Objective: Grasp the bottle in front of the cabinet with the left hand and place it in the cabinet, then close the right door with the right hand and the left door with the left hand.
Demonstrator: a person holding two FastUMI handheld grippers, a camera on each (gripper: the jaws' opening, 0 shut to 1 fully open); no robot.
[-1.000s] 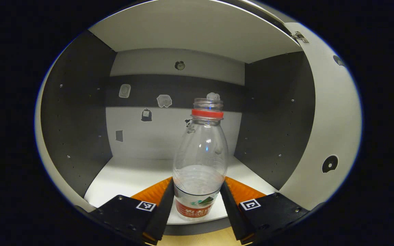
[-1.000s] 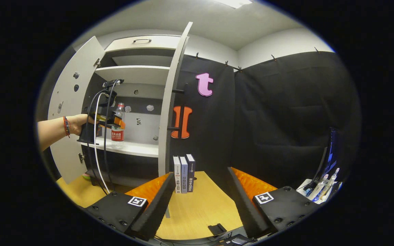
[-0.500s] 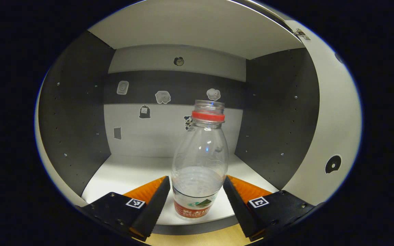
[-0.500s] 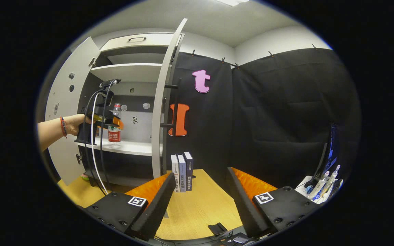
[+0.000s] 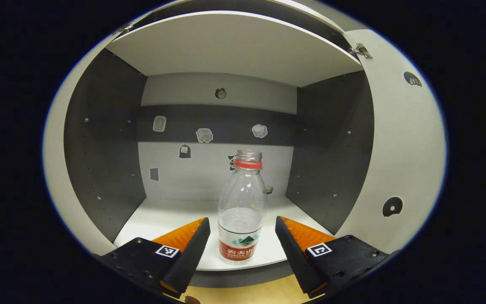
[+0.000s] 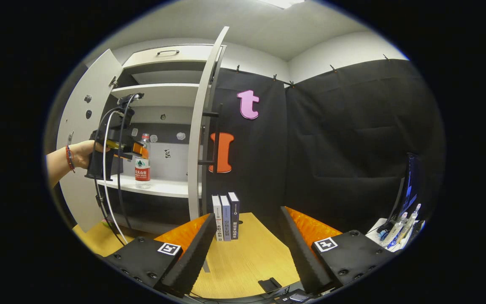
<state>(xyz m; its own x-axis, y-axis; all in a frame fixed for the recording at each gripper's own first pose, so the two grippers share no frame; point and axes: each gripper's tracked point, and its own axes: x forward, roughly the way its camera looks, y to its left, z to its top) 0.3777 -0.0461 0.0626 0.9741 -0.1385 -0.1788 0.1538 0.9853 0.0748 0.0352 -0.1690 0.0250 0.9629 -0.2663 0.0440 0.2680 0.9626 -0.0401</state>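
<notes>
- The bottle (image 5: 243, 211) stands upright on the white shelf (image 5: 171, 217) inside the cabinet (image 5: 99, 139), close to the shelf's front edge and roughly midway between the two dark side walls. It has no cap, wears a red ring at the neck and a red band at the foot, and is mostly empty.
- The left gripper (image 5: 242, 240) sits just in front of the shelf's front edge with its jaws spread wide. The bottle shows between the two fingers, a clear gap on each side, so it holds nothing.
- In the right gripper view, a hand (image 6: 83, 153) with a red bracelet holds that left gripper (image 6: 138, 150) just beside the bottle (image 6: 143, 161), at the shelf's front edge.
- The right gripper (image 6: 247, 240) hovers over the wooden table (image 6: 243, 261), well apart from the cabinet, its jaws wide open and empty.
- Both cabinet doors are open: the left door (image 6: 85, 126) swung far out, the right door (image 6: 203, 126) seen nearly edge-on, with a dark bar handle.
- The cabinet's back wall is light with a dark band across it, dotted with small stickers (image 5: 203, 135).
- Three books (image 6: 226, 216) stand upright on the table just beside the right door's lower end.
- Black cloth lines the booth behind the table; pale wall and ceiling show above it.
</notes>
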